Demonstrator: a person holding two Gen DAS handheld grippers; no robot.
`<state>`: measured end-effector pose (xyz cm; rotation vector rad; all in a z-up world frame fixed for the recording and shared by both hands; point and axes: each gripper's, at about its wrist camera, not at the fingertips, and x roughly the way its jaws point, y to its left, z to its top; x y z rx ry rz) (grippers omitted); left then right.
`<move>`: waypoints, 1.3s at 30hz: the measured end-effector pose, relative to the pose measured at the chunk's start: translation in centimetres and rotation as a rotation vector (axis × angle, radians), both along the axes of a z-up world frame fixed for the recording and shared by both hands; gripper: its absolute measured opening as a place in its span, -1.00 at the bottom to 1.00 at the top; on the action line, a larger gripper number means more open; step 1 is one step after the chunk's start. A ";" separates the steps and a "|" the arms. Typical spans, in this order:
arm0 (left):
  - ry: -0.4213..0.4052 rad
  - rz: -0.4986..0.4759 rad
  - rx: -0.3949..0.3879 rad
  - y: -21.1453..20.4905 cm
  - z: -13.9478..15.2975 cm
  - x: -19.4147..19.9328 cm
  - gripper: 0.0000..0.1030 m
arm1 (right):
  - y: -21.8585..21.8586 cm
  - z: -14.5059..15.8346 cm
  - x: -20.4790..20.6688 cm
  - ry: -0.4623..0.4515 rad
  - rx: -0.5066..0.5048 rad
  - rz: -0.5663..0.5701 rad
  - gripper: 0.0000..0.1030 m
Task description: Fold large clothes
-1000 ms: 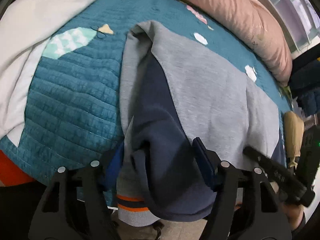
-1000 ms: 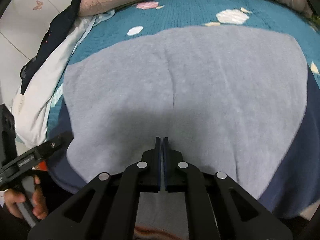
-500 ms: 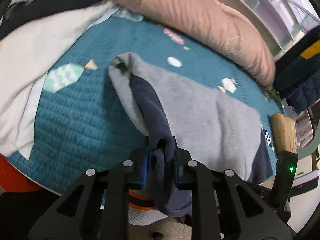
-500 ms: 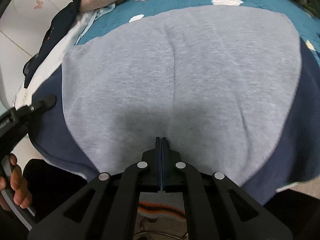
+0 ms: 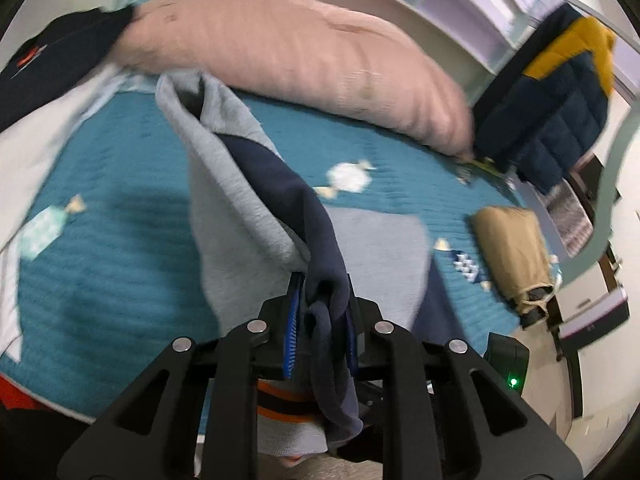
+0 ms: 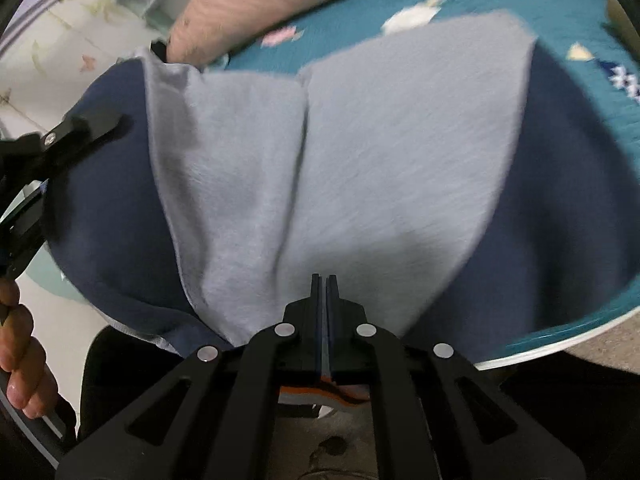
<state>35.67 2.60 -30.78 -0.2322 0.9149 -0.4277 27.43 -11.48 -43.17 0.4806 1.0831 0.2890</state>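
Your biggest risk here was the sweatshirt [image 6: 360, 152] slipping or bunching: the left gripper [image 5: 320, 320] had a thick wad of navy sleeve and grey body crammed between its fingers, so a pull could have dragged the layers unevenly and skewed the fold. The right gripper [image 6: 325, 320] pinched only a thin edge near the striped hem, fingers nearly closed on it, and a tug might have freed that edge. Both views were blurred, so the exact grip depth could not be judged.

The sweatshirt was lifted off the teal quilt [image 5: 100, 240] on the bed, hanging from both grippers at its near edge, its far part draped toward the pink pillow [image 5: 300, 52]. A tan folded item [image 5: 512, 252] lay on the quilt to the right, well apart.
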 end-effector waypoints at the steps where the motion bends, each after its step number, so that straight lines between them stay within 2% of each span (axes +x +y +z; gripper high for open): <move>1: -0.006 -0.017 -0.003 -1.2 0.2 0.1 -0.64 | -1.2 0.5 -0.2 -0.016 0.016 -0.017 -0.95; 5: -0.009 -0.114 -0.019 -7.4 0.1 0.9 -0.64 | -5.1 1.3 -0.8 -0.048 -0.005 -0.080 -0.95; 9: 0.025 -0.172 -0.016 -12.9 -2.0 2.0 -0.64 | -8.7 0.9 -1.3 -0.041 -0.035 -0.159 -0.95; 17: 0.115 -0.246 0.004 -19.6 -6.5 3.6 -0.65 | -12.7 0.3 -1.7 -0.019 -0.028 -0.239 -0.95; 18: 0.137 -0.271 -0.022 -20.1 -7.0 3.7 -1.00 | -13.1 0.2 -1.8 -0.018 -0.022 -0.253 -0.95; 19: 0.155 -0.290 -0.048 -20.5 -7.1 3.6 -1.00 | -13.4 0.3 -2.0 -0.020 -0.024 -0.258 -0.95; 20: 0.150 -0.299 -0.030 -21.2 -7.1 3.3 -1.00 | -13.6 0.2 -2.0 -0.018 -0.030 -0.259 -0.95; 22: 0.119 -0.330 0.073 -23.1 -7.2 2.8 -0.99 | -14.0 -0.1 -2.1 -0.008 -0.020 -0.262 -0.97; 23: 0.136 -0.327 0.089 -23.2 -7.5 2.9 -0.99 | -13.9 -0.1 -2.1 -0.004 -0.023 -0.258 -0.97; 25: 0.143 -0.335 0.053 -22.6 -7.4 2.8 -0.77 | -13.7 0.3 -2.3 -0.017 -0.026 -0.262 -0.95; 27: 0.105 -0.298 0.066 -21.2 -6.6 2.5 -0.03 | -13.8 0.8 -2.6 -0.034 -0.028 -0.264 -0.93; 30: 0.059 -0.242 0.013 -18.3 -5.0 2.3 0.36 | -14.7 1.8 -3.2 -0.054 -0.037 -0.274 -0.89; 33: -0.015 -0.174 0.053 -15.3 -3.5 1.8 0.53 | -15.0 3.0 -3.3 -0.098 -0.046 -0.276 -0.87; 34: -0.030 -0.157 0.070 -14.7 -3.3 1.8 0.54 | -15.1 3.2 -3.0 -0.106 -0.042 -0.277 -0.75; 35: -0.045 -0.120 0.108 -13.8 -3.1 1.8 0.57 | -15.3 3.3 -2.7 -0.108 -0.039 -0.277 -0.55; 37: -0.065 -0.059 0.179 -12.2 -3.1 1.9 0.70 | -15.4 3.4 -1.5 -0.111 -0.030 -0.260 -0.33; 38: -0.079 -0.026 0.219 -11.4 -3.2 1.9 0.71 | -15.2 3.5 -0.6 -0.111 -0.035 -0.256 -0.23; 39: -0.084 -0.004 0.244 -10.8 -3.4 1.9 0.71 | -15.1 3.4 0.1 -0.106 -0.043 -0.240 -0.22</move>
